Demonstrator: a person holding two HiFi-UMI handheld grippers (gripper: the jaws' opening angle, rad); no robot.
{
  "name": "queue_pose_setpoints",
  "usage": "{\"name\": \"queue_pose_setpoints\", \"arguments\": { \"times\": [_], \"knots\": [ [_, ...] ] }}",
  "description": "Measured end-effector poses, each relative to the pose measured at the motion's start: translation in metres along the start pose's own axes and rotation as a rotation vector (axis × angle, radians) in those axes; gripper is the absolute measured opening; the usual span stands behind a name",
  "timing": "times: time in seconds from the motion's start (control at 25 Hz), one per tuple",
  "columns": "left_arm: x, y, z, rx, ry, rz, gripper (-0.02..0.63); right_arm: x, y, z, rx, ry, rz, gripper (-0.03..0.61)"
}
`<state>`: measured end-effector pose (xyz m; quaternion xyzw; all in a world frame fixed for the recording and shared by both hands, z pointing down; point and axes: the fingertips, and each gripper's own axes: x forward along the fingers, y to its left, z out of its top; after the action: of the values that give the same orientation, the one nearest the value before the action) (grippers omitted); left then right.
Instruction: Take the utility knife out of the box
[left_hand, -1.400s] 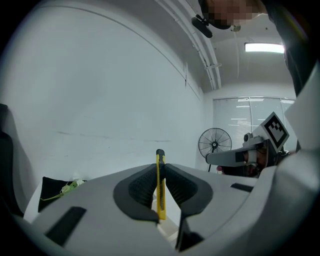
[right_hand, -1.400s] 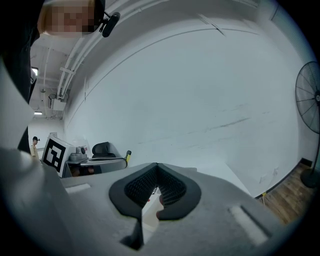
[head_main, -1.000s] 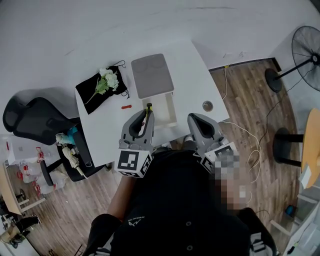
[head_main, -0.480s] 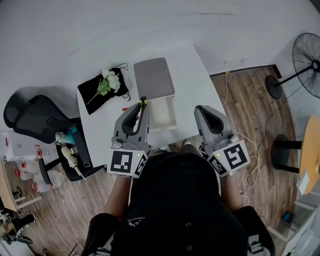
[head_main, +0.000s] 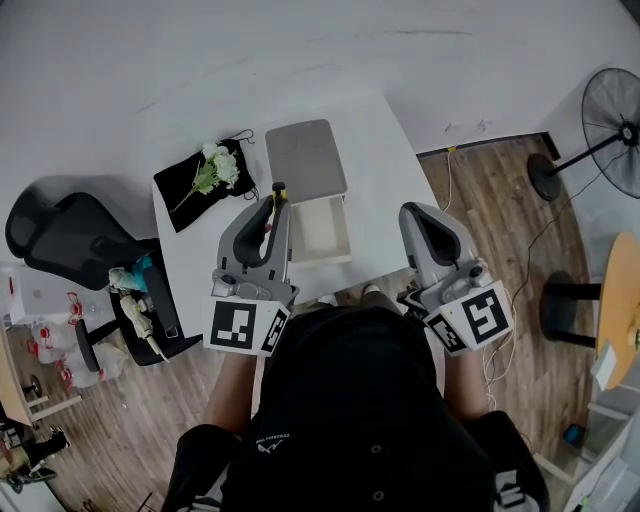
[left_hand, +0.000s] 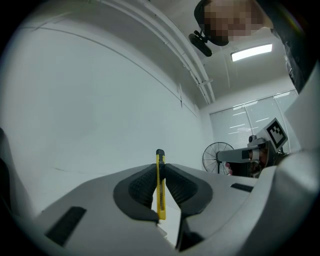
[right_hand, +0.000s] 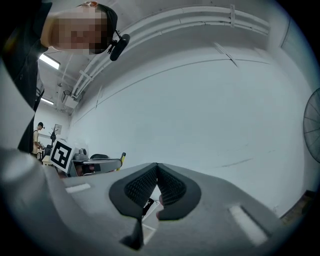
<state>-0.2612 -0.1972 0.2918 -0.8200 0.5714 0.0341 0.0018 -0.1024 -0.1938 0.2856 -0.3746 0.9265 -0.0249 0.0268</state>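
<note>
A: Where's the utility knife?
B: Pinched upright between the left gripper's jaws. Its dark tip pokes above the pads, and it is out of the white box, over the box's left edge.
A: And the right gripper?
B: Jaws closed on nothing, to the right of the box.
A: Anything changed?
B: Both grippers have come up from the counter, nearer the head camera.
A: What's hard to see?
B: The knife's lower end, behind the jaws. From above only its tip shows.
</note>
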Motion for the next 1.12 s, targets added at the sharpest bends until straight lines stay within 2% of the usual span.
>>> {"name": "queue_pose_setpoints", "arguments": {
  "times": [0.28,0.6,1.12],
  "knots": [
    [0.000,0.000,0.005,-0.009,-0.011,-0.003,0.052,-0.001,-0.007,0.008,0.013,-0.006,-0.027,0.005],
    [0.002,-0.005,-0.006,-0.008,0.009,-0.030,0.052,0.004,-0.004,0.005,0.020,-0.006,-0.017,0.005],
    [-0.001,-0.003,-0.015,-0.017,0.034,-0.025,0.054,0.008,-0.004,0.000,0.030,0.007,-0.008,0.005]
  ]
}}
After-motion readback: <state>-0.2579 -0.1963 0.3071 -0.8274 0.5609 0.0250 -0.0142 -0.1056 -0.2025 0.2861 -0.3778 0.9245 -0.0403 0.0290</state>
